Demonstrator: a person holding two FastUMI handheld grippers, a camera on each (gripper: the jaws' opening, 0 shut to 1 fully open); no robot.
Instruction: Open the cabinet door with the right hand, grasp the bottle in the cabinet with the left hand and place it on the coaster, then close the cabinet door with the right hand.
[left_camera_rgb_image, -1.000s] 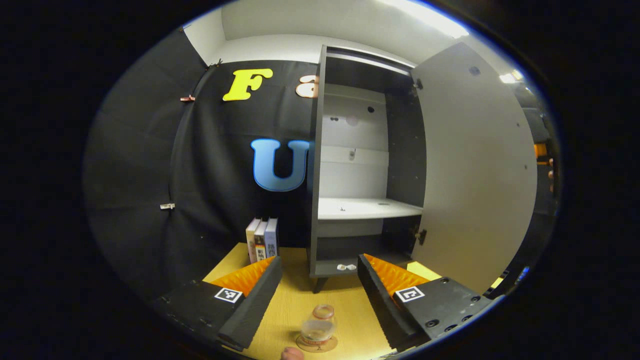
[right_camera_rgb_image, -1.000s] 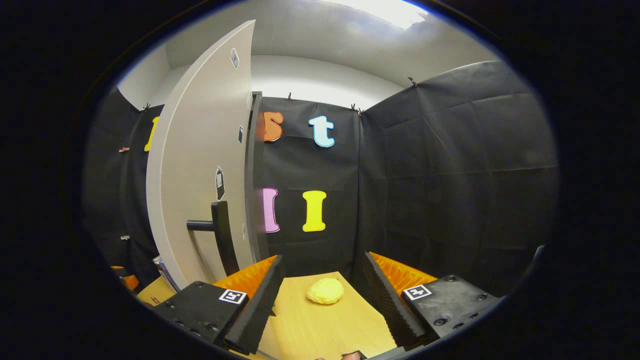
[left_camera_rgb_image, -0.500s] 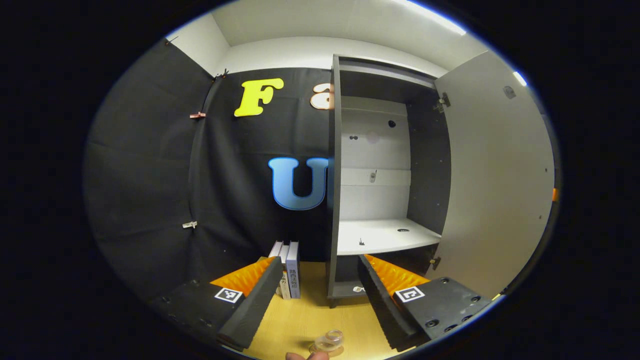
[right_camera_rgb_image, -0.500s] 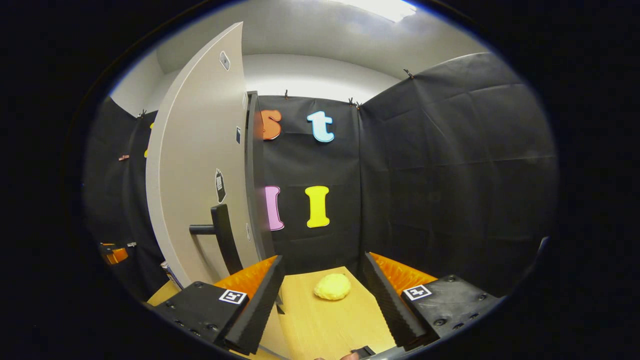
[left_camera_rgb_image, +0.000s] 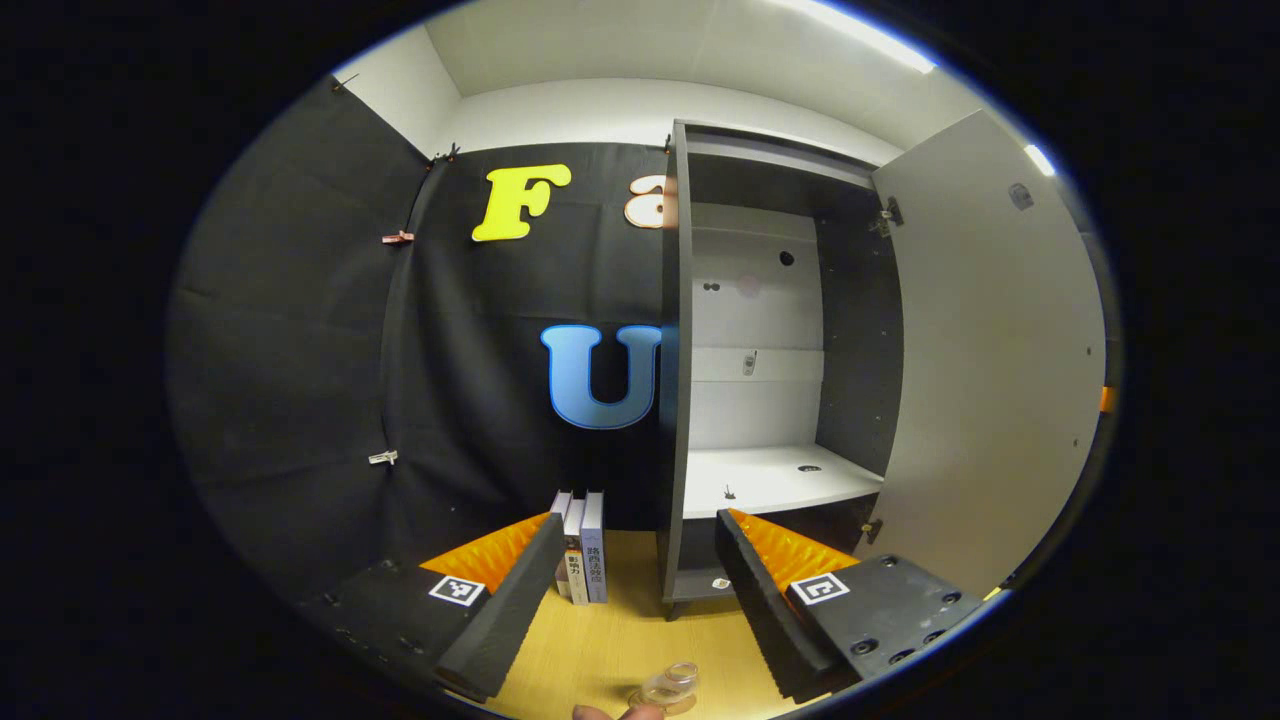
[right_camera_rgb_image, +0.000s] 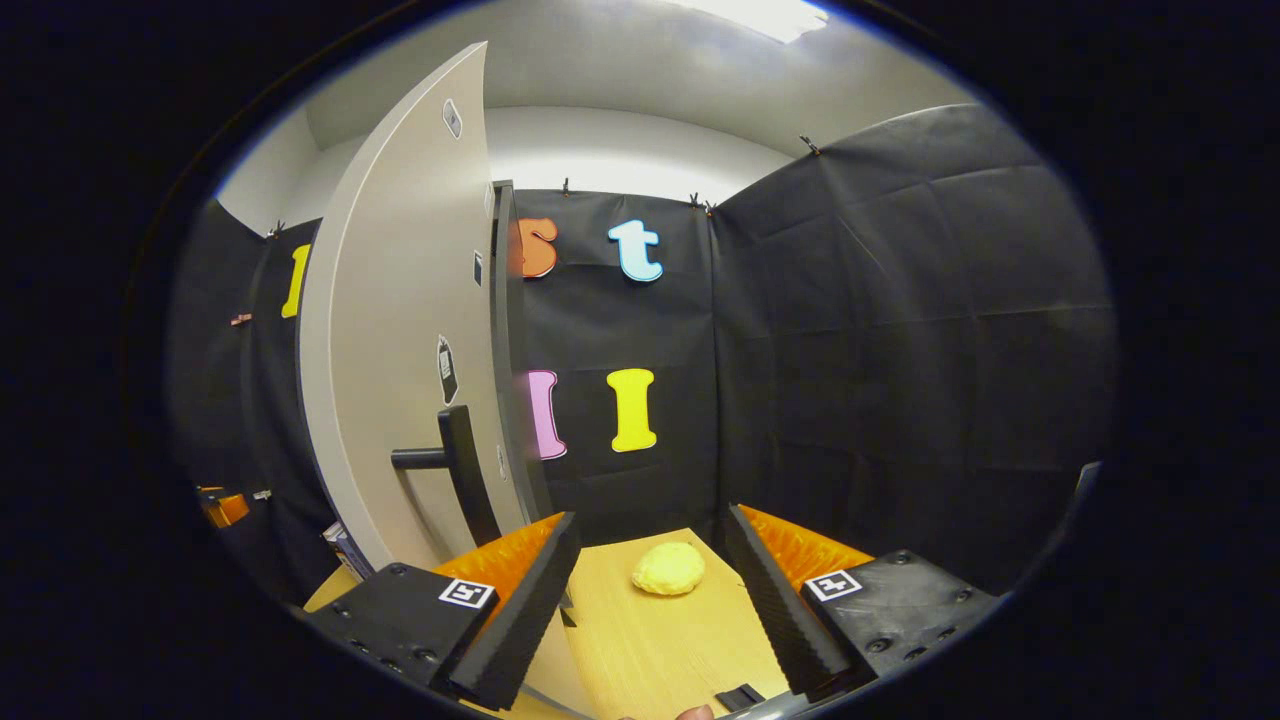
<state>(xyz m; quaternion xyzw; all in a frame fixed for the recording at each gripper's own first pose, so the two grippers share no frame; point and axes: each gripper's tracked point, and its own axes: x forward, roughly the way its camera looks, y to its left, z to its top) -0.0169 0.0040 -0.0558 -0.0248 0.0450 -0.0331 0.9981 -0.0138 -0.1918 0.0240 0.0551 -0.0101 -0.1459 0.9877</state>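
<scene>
The tall dark cabinet (left_camera_rgb_image: 676, 400) stands open, its pale door (left_camera_rgb_image: 990, 360) swung out to the right. Its white shelf (left_camera_rgb_image: 770, 478) is bare. A small clear bottle (left_camera_rgb_image: 670, 685) stands on a round coaster (left_camera_rgb_image: 672, 703) on the wooden table, low between and below my left gripper (left_camera_rgb_image: 632, 560), which is open and holds nothing. In the right gripper view the door's outer face (right_camera_rgb_image: 400, 330) with its dark handle (right_camera_rgb_image: 455, 470) is left of my right gripper (right_camera_rgb_image: 648, 565), which is open, empty and apart from the handle.
Three books (left_camera_rgb_image: 582, 545) stand upright against the cabinet's left side. A yellow lump (right_camera_rgb_image: 668, 568) lies on the wooden table (right_camera_rgb_image: 650, 650) ahead of the right gripper. A fingertip (left_camera_rgb_image: 610, 712) shows at the bottom edge near the bottle. Black cloth walls close in the booth.
The left gripper has drawn back and up from the bottle, which now sits lower and smaller in its view. The right gripper has shifted slightly; the door stays open.
</scene>
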